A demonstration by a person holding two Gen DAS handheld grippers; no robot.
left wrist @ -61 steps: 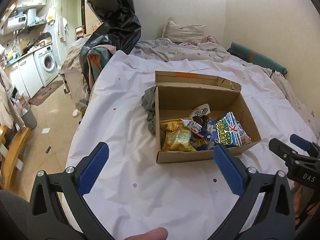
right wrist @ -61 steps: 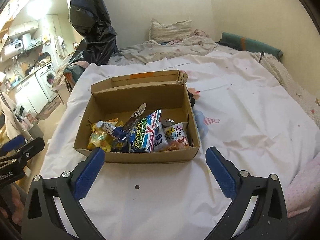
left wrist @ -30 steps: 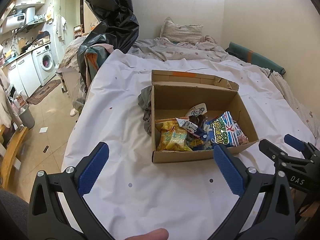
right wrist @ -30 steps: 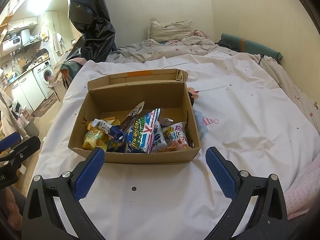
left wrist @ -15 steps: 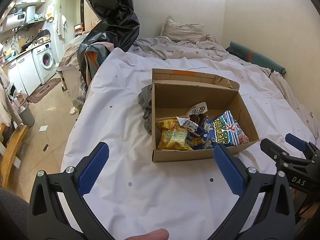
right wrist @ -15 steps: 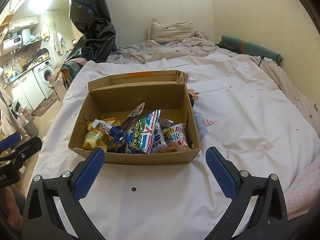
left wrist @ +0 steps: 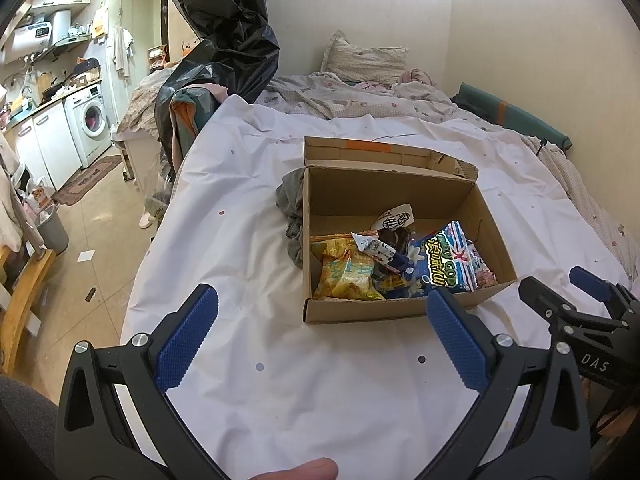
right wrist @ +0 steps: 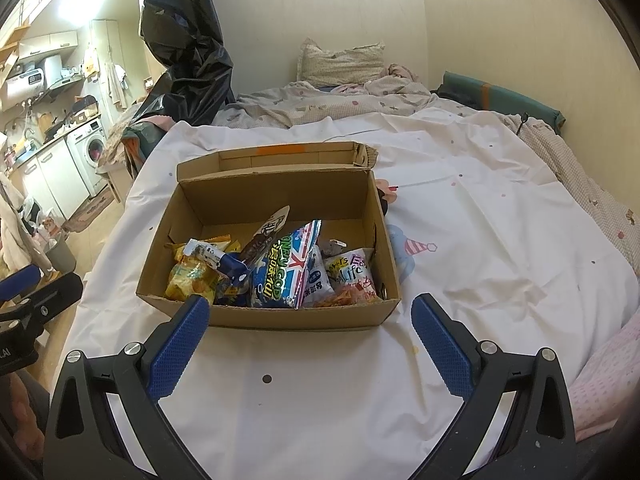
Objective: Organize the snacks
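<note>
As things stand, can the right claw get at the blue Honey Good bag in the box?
Probably yes. The right claw is open and empty just short of the open cardboard box, and the blue bag stands on top near the front wall, uncovered.

Black plastic bag (left wrist: 224, 40) beside bed; pillow (right wrist: 340, 62) against wall; washing machine (left wrist: 90, 120) far left.

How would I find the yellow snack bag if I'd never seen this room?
Look at the open cardboard box sitting on the white sheet that covers the bed. The snacks are piled at its near end, and the yellow snack bag lies at the far left of that pile, against the left wall. It is the only all-yellow packet; its neighbours are blue and white.
</note>
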